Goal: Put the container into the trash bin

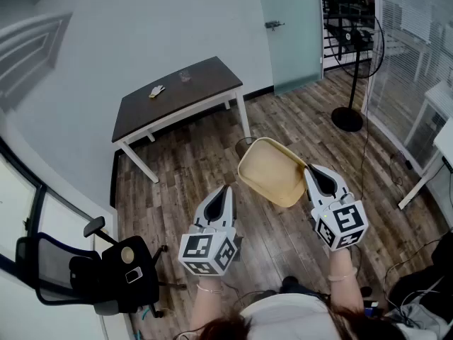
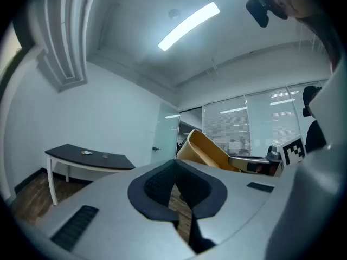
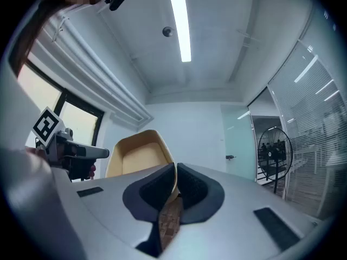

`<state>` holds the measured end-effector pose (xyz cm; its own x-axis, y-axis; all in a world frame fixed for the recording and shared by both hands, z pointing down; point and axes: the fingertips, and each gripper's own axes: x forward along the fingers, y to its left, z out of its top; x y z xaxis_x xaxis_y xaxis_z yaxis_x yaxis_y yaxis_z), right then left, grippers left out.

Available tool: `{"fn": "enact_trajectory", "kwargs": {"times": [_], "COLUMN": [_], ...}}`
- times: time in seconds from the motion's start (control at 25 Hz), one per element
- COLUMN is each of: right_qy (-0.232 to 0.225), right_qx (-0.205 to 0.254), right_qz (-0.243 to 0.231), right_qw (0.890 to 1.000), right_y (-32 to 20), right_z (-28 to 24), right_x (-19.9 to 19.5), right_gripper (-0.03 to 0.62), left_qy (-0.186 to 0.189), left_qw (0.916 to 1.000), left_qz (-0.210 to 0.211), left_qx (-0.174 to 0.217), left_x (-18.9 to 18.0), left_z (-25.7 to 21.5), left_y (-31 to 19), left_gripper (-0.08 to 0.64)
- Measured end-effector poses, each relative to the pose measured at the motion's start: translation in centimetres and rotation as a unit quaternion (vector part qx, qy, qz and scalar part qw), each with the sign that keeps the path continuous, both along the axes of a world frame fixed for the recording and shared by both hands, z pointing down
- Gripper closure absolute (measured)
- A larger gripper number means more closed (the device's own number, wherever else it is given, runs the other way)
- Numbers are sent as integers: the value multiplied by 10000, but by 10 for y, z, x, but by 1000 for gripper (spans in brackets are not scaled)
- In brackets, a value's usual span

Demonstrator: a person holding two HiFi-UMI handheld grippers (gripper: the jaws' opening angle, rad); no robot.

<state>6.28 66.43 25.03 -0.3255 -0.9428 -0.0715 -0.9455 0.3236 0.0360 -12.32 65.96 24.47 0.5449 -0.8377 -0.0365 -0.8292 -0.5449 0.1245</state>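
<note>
A tan, shallow container (image 1: 272, 172) hangs tilted in the air over the wooden floor. My right gripper (image 1: 309, 170) is shut on its near right rim. In the right gripper view the thin rim (image 3: 173, 180) is pinched between the dark pads and the container (image 3: 138, 156) stands up to the left. My left gripper (image 1: 225, 190) is beside the container on the left, shut and holding nothing; its pads (image 2: 162, 183) meet. The container (image 2: 209, 150) also shows in the left gripper view. A round dark rim, probably the trash bin (image 1: 244, 144), peeks out behind the container's far edge.
A dark-topped table (image 1: 202, 91) with white legs stands by the far wall, a glass (image 1: 185, 76) and a small object (image 1: 156, 91) on it. A standing fan (image 1: 354, 55) is at the right, a black office chair (image 1: 106, 268) at the lower left, a white desk (image 1: 435, 144) at the right edge.
</note>
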Motion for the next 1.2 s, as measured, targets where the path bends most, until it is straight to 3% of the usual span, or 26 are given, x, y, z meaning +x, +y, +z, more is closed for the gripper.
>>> {"fn": "enact_trajectory", "kwargs": {"times": [0.48,1.2], "right_qy": [-58,-247], "right_qx": [23,34], "right_qz": [109,160], "right_qw": [9999,9996], "right_y": [14,-34], "right_z": [8,25], "right_x": [22,132], "right_gripper": [569,569], "left_qy": [52,-154], "left_qw": [10000,9998], "left_qz": [20,-27], "left_qx": [-24,-138], "left_x": [19,129], "left_z": [9,26], "left_y": [10,-34], "left_gripper": [540,540]}}
